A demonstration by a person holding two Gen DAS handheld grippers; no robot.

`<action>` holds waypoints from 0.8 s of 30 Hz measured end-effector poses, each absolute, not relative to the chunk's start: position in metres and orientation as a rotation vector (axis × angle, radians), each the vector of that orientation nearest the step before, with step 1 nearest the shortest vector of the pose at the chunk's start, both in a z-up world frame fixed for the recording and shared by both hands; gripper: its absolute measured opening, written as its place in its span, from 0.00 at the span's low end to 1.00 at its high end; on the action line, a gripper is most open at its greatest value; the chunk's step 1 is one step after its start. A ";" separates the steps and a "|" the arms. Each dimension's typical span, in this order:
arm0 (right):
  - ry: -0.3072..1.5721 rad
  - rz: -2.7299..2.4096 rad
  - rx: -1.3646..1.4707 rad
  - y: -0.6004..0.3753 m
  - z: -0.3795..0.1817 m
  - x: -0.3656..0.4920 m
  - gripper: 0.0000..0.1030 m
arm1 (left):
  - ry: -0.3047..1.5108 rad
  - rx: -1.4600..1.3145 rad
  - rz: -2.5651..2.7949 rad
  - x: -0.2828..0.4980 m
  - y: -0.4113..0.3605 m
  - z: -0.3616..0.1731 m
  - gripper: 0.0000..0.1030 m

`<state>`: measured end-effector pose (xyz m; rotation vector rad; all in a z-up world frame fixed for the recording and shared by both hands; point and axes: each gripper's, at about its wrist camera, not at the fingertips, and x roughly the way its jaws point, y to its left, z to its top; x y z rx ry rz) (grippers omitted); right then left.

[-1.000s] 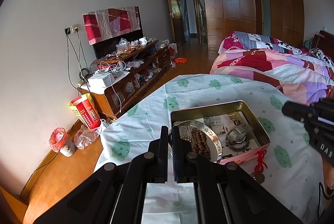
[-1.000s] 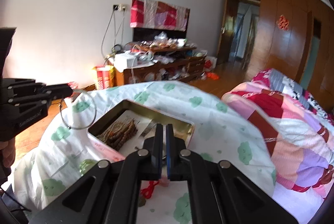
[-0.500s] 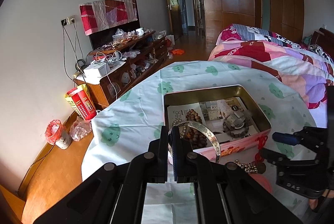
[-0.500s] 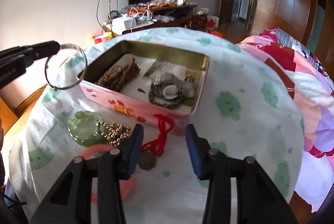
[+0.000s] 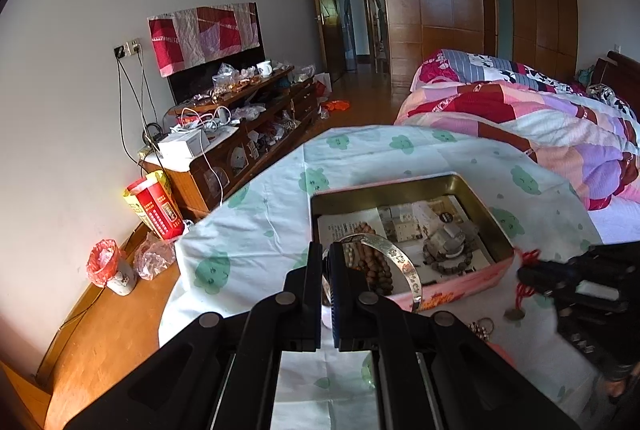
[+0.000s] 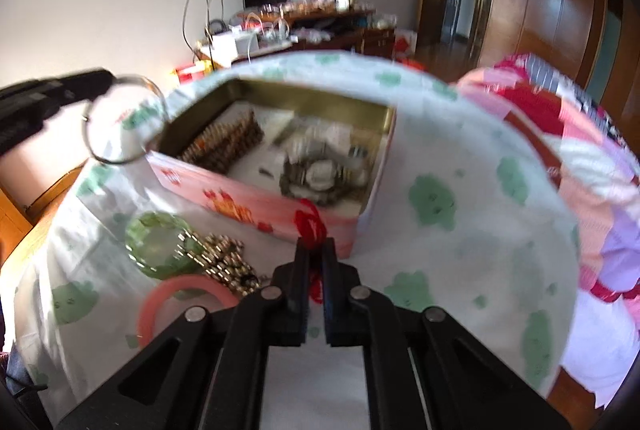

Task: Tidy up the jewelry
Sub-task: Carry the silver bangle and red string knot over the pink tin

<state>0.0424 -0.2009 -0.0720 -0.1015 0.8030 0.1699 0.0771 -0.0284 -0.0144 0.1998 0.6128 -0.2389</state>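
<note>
While the silver bangle [image 5: 376,270] hangs clamped at its rim in the left gripper [image 5: 327,270], held in the air just off the near-left corner of the open tin box [image 6: 276,197], the right gripper [image 6: 315,258] has just been closing and now pinches the red knotted cord [image 6: 310,226] that lies against the tin's pink front wall. Count it up: one tin, and inside it one coil of brown wooden beads [image 6: 228,143] on the left and one dark bead bracelet [image 6: 320,181] ringed around a pale lump on the right, both lying on printed paper. Outside, on the cloth in front of the tin, one green bangle [image 6: 156,242], one heap of small silver-gold beads [image 6: 224,262] touching it, one pink bangle [image 6: 180,298] nearest the camera, and one coin-like charm [image 5: 514,314] on the cord's end. All of these crowd the front-left of the tin, so the right gripper works in a tight spot; the cloth to the tin's right and behind it lies bare and wide. The green-patterned tablecloth [image 6: 460,250] falls away at the round table's edge on every side. Beyond, a quilted bed [image 5: 540,125] stands close on the right and a cluttered low cabinet [image 5: 240,133] along the left wall.
</note>
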 end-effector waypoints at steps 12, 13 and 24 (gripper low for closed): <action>0.614 0.172 -0.116 -0.198 -0.007 0.075 0.06 | 0.568 0.256 -0.201 0.109 -0.035 0.006 0.02; 0.606 0.170 -0.123 -0.196 -0.008 0.080 0.06 | 0.570 0.259 -0.198 0.113 -0.035 0.005 0.02; 0.610 0.176 -0.148 -0.184 -0.035 0.114 0.06 | 0.627 0.271 -0.180 0.146 -0.047 -0.020 0.03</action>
